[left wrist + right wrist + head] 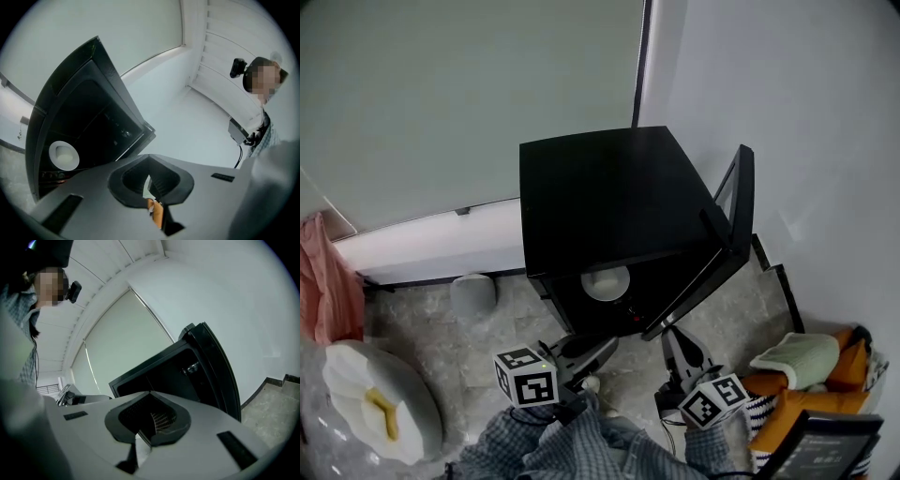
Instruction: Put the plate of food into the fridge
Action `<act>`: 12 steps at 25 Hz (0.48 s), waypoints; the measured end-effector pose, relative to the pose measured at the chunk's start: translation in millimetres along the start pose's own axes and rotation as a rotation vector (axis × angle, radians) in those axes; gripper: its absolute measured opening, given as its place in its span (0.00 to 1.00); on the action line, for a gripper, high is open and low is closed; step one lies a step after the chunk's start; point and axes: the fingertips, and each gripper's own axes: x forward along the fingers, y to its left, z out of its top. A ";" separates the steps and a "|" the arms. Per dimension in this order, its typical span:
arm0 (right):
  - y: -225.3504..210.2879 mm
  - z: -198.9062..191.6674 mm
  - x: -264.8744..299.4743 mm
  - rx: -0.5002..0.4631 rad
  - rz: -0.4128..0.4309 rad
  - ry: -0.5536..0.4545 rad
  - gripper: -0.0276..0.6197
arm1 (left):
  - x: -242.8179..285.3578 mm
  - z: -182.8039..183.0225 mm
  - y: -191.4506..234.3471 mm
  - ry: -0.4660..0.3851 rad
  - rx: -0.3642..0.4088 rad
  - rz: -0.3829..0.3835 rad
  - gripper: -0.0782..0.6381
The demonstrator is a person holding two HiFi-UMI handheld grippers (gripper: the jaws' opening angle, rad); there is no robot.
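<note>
Far left in the head view, at 9 o'clock, hangs a pink cloth (328, 281), and a small pale canister (473, 295) stands on the speckled floor (422, 328) just left of the fridge (609, 187). Now the main business: the plate (607, 281) is already inside the black fridge, sitting on a low shelf right at the mouth, and the left gripper view shows a pale lump of food on it (63, 155). The left tongs (607, 341) hover just below that opening, pressed together and holding nothing, as their own view confirms (150, 180). From them the plate lies at about 12 o'clock, near but apart. It's round, so there's no long axis to line up. Moving right, the right tongs (668, 331) are also squeezed shut and empty, as their own view shows (150, 418). From them the plate is off at 10 o'clock, a little farther, so the left hand is the nearer one to the plate. But the plate looks delivered, and I reckon the door (727, 234) is what matters next. It stands wide open on the fridge's right side, its edge running from 1 o'clock down to 7 o'clock, and its lower corner ends just beside the right tongs. That makes the right hand the natural one to swing it closed. Further right, an orange basket (825, 394) with a green cloth (792, 361) sits by the wall.
</note>
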 end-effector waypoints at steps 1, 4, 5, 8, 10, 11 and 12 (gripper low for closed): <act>1.7 4.2 0.2 -0.002 0.008 -0.010 0.05 | -0.9 4.8 -4.0 -0.014 -0.003 -0.016 0.12; 6.6 13.5 -2.4 -0.016 0.025 -0.025 0.05 | -2.8 14.3 -14.4 -0.038 0.014 -0.042 0.12; 8.3 16.6 -3.9 -0.020 0.031 -0.029 0.05 | -2.7 15.7 -16.9 -0.038 0.028 -0.043 0.12; 12.4 25.2 -6.0 -0.023 0.041 -0.048 0.05 | -1.2 17.7 -20.1 -0.033 0.058 -0.048 0.12; 14.2 27.4 -6.1 -0.026 0.043 -0.054 0.05 | -0.7 17.5 -20.4 -0.032 0.053 -0.048 0.12; 15.1 27.5 -6.4 -0.026 0.045 -0.055 0.05 | -0.4 16.6 -20.9 -0.030 0.052 -0.049 0.12; 15.9 27.2 -7.0 -0.026 0.046 -0.056 0.05 | 0.0 15.3 -21.7 -0.027 0.054 -0.052 0.12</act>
